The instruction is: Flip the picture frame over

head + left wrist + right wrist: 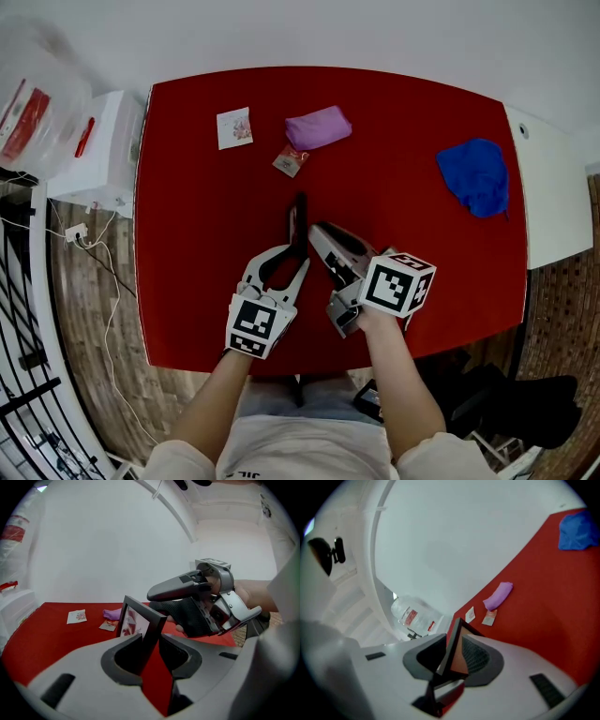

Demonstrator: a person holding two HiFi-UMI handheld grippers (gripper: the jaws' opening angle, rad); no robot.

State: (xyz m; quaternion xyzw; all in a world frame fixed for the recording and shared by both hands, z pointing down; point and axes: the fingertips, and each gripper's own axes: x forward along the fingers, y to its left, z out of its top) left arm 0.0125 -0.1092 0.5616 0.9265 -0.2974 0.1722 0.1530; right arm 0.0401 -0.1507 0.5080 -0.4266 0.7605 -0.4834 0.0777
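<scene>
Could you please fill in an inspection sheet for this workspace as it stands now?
Surface: red table, no spills seen.
Job's things: picture frame stands on edge mid-table, between both grippers.
Clutter: purple pouch, blue cloth, small card, small packet, all toward the far side.
Grippers: left gripper open, frame between its jaws with a gap on one side; right gripper has the frame between its jaws, grip unclear.
Cables: white cables on the floor left of the table.
Surroundings: white cabinet and plastic bag at left.
</scene>
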